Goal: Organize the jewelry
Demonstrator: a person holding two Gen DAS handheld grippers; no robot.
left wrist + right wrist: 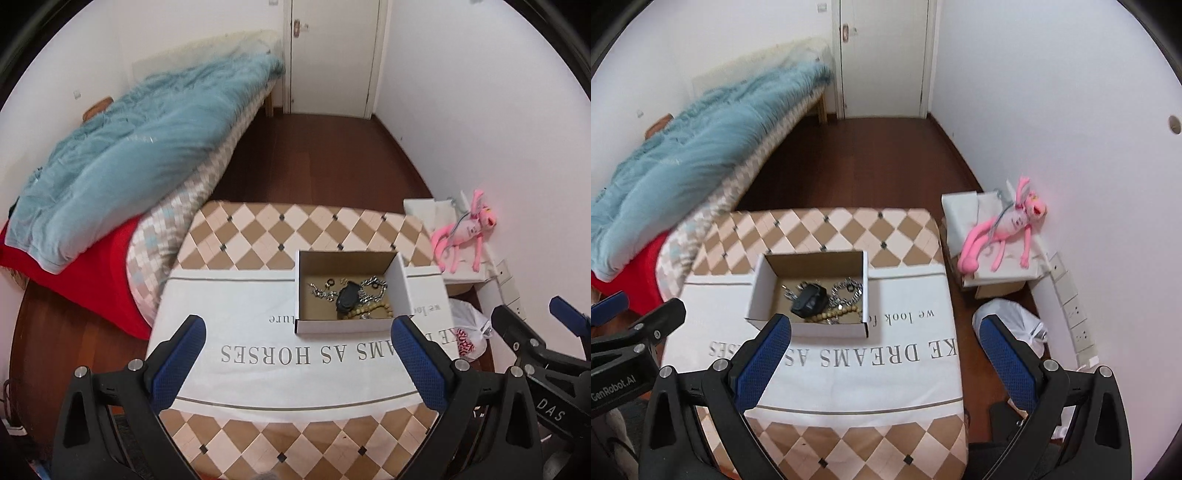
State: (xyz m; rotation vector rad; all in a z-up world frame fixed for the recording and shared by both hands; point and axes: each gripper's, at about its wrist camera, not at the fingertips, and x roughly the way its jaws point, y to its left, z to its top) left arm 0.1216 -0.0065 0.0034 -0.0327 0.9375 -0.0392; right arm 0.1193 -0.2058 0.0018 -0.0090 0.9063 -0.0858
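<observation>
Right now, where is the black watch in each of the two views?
Left wrist: the watch lies in the box, right of centre.
Right wrist: the watch is in the box, left of centre.
Shared landmark: the pink toy, at right in both.

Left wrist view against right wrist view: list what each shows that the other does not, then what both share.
Only the left wrist view shows the right gripper at its right edge and a bag with red print on the floor. Only the right wrist view shows the left gripper at its left edge and a round hole in the wall. Both show the open box on the white cloth, holding a black fob, silver chain and wooden beads, plus the pink toy, the blue blanket and the door.
</observation>
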